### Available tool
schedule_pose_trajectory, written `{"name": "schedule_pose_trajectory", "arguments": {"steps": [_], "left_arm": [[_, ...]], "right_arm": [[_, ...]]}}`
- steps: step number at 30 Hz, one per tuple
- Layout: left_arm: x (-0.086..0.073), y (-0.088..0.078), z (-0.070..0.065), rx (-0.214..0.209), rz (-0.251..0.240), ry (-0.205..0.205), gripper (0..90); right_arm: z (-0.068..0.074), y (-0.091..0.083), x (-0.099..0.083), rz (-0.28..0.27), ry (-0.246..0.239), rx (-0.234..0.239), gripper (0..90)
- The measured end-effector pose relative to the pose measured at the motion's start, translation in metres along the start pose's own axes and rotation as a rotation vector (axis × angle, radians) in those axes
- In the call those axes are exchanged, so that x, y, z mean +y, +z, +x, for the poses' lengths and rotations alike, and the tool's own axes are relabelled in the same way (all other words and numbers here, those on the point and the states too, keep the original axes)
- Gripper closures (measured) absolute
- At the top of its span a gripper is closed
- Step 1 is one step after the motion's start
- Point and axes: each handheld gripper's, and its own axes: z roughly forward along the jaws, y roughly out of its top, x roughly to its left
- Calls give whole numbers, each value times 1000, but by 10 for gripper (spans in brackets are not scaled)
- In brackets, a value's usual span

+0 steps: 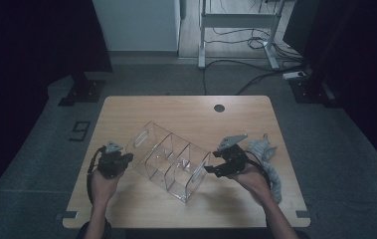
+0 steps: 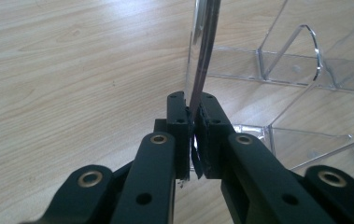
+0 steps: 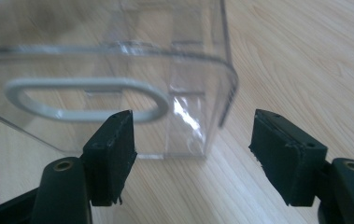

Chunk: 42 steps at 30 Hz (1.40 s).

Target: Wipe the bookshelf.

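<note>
- A wooden table (image 1: 141, 206) stands on grey carpet in a dim room; dark drapes hang at both sides, and cables (image 1: 235, 82) trail across the floor past a white desk frame (image 1: 235, 30) at the back.
- Nearest, the person's forearms come in from the bottom edge of the high view, a gripper in each hand.
- The left gripper (image 1: 114, 160) has its jaws pinched tight on a thin clear wall of the organizer (image 1: 171, 162); the left gripper view shows the pane's edge clamped between the pads.
- The right gripper (image 1: 219, 167) hovers just beside the organizer's other end. Its jaws stand well apart with nothing between them, the rounded corner and handle slot (image 3: 88, 100) close ahead in the right gripper view.
- So one end is secured and the other not yet gripped; a two-handed lift or shift looks only half set up.
- The organizer sits mid-table, lying at a slant across it: clear acrylic, box-shaped, split by dividers into several empty compartments, with an oval handle slot at each end.
- A grey cloth (image 1: 270, 162) lies near the right edge, beyond the right hand.
- Farther off, a round cable hole (image 1: 219, 108) sits near the table's far edge.
</note>
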Motion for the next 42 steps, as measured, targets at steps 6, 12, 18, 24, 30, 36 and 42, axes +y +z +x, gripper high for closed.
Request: {"name": "schedule_pose_trajectory", "arguments": {"steps": [6,12,18,24,30,36,42], "left_arm": [[7,7,1,3,2,2,843],[14,15,1,-8,-1,-5,828],[23,23,-1,-5,10,2,815],[30,30,-4,-9,14,0,799],[39,39,-5,-12,15,-4,776],[38,34,-5,-25,-10,-30,576],[26,19,-5,-20,-44,-26,424]], "right_arm": [[6,-1,3,-14,-2,26,342],[12,-5,0,-3,-1,50,373],[23,-10,-3,8,-23,55,393],[29,-13,-8,13,-16,79,421],[36,-12,-9,29,-27,103,431],[38,-23,-2,2,-36,107,405],[45,-26,9,-23,-91,135,400]]}}
